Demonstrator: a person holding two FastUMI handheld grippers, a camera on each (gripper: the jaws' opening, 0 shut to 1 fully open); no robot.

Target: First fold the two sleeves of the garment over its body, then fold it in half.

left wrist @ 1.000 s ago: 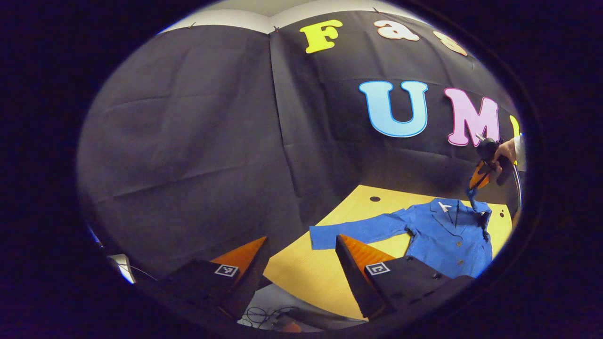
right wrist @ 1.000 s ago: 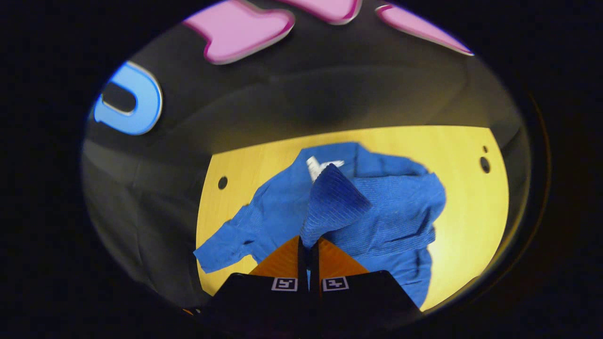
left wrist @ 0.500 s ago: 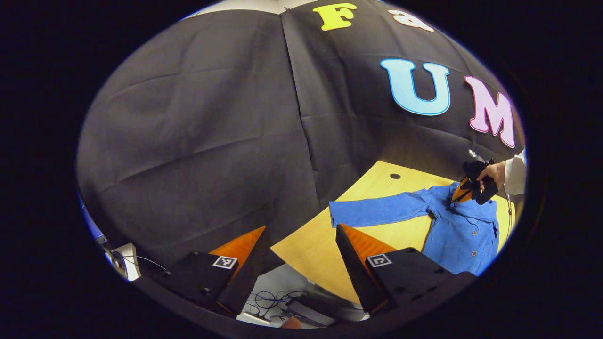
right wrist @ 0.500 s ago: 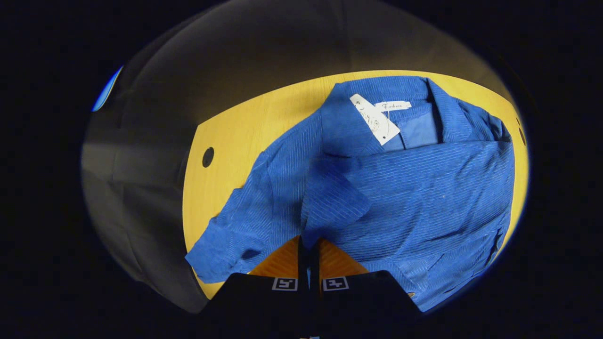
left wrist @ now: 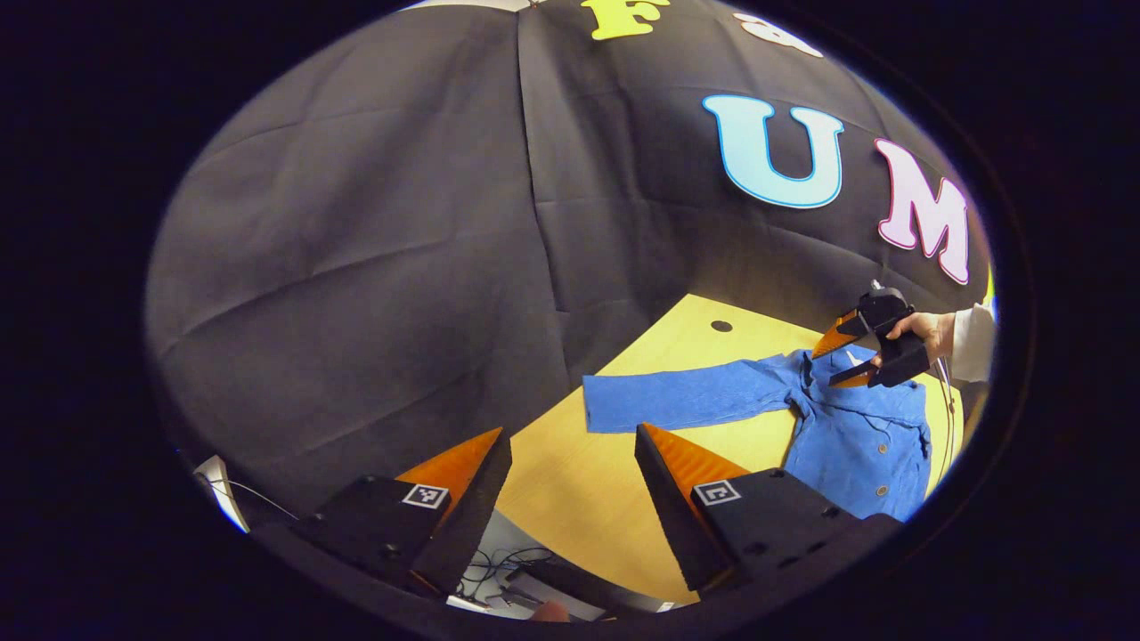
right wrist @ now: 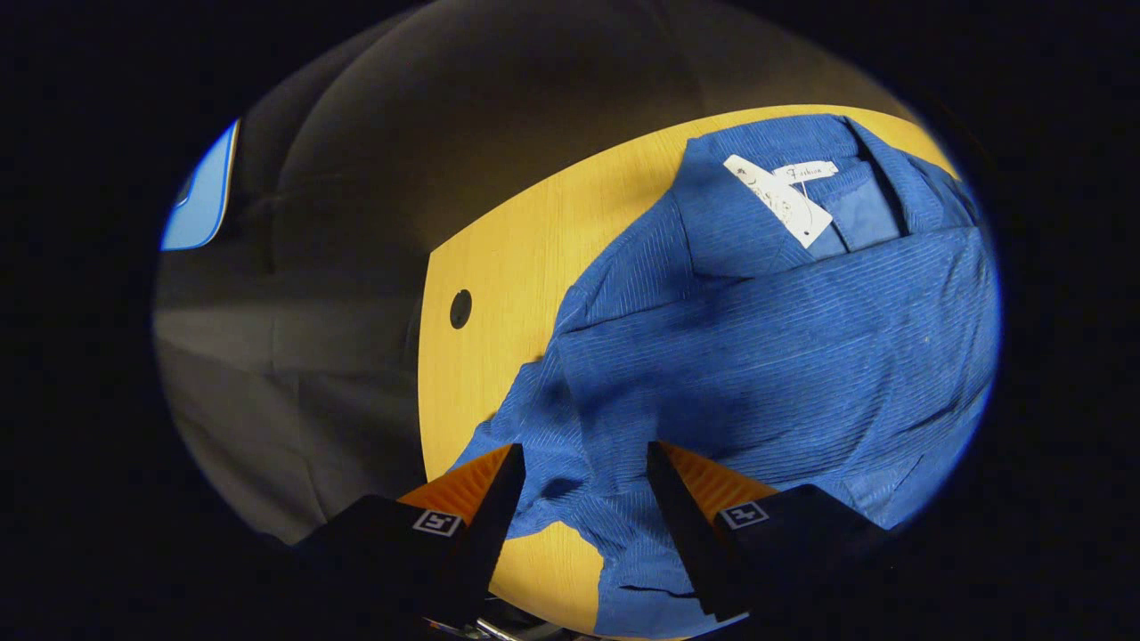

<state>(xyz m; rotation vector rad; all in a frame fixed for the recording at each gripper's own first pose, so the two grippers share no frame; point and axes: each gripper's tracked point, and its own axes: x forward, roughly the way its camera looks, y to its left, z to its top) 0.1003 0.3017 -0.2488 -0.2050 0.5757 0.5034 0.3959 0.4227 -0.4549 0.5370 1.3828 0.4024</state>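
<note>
In the left gripper view, your left gripper (left wrist: pixel 570 445) is spread open over the table (left wrist: pixel 570 507) edge, holding nothing. The blue garment (left wrist: pixel 846 436) lies at 3 o'clock, one sleeve (left wrist: pixel 677 401) stretched flat. Your right gripper (left wrist: pixel 846 352) hovers above its collar, fingers parted.

In the right gripper view, the right gripper (right wrist: pixel 583 458) gapes over the garment (right wrist: pixel 784 338), whose other sleeve (right wrist: pixel 802 312) lies across the body.

Garment (right wrist: pixel 766 356) flat on the table (right wrist: pixel 499 294) (one sleeve (left wrist: pixel 681 401) outstretched), right claw (right wrist: pixel 583 463) above it.
</note>
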